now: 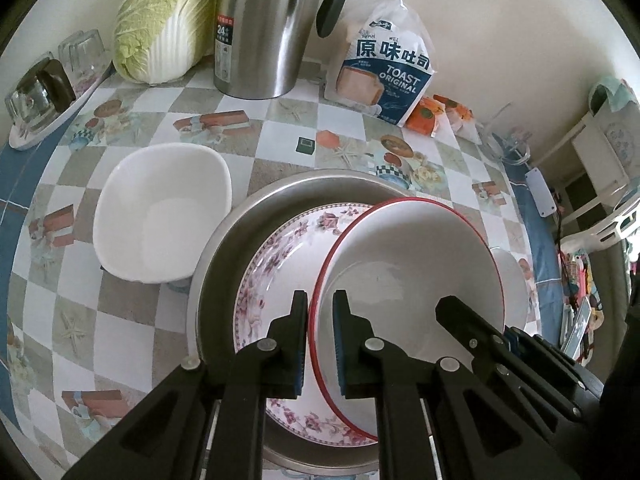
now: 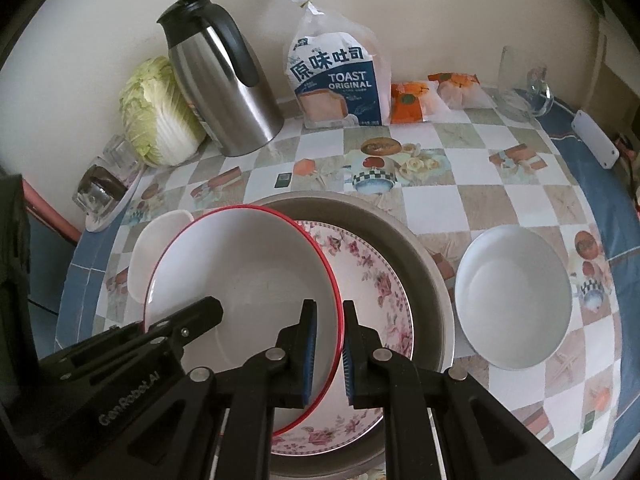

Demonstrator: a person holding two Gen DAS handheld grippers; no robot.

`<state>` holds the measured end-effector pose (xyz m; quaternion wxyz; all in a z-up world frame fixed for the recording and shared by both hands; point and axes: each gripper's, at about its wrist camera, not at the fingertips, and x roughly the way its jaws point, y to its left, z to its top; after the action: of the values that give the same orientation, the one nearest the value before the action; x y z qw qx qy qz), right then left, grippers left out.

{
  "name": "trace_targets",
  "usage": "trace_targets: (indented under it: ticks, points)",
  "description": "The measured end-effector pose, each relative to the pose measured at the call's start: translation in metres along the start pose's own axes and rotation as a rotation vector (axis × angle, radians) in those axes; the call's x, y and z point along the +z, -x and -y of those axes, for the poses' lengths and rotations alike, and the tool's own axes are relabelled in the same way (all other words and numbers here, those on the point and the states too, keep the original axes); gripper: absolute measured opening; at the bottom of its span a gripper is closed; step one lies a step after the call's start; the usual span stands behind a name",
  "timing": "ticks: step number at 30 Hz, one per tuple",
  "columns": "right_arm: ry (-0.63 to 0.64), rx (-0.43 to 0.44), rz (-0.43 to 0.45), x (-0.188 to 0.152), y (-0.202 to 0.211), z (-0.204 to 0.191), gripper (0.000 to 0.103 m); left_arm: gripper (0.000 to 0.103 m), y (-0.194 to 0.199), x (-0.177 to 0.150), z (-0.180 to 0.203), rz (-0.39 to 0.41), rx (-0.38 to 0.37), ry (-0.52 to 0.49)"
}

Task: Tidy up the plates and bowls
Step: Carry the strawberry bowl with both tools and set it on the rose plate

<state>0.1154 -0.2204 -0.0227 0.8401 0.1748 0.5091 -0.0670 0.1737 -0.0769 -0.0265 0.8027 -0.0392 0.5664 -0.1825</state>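
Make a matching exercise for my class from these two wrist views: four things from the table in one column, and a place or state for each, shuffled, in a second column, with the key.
Column 1
1. red-rimmed plate
2. floral plate
3. steel jug
4. toast bag

Column 2
A. stands beside the cabbage
B. lies inside the metal basin
C. pinched at opposite rims by the left gripper and right gripper
D. stands upright at the wall, tied shut at the top

Pairs: 1-C, 2-B, 3-A, 4-D
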Motion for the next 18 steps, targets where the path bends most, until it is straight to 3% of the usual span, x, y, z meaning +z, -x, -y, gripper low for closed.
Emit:
trace_targets:
  ticks: [18]
  points:
    - [-0.020,0.015,-0.036,-0.001,-0.017,-0.001,0.013,0.010,-0.015,-0.002,-0.012,-0.038,-0.018,0.007]
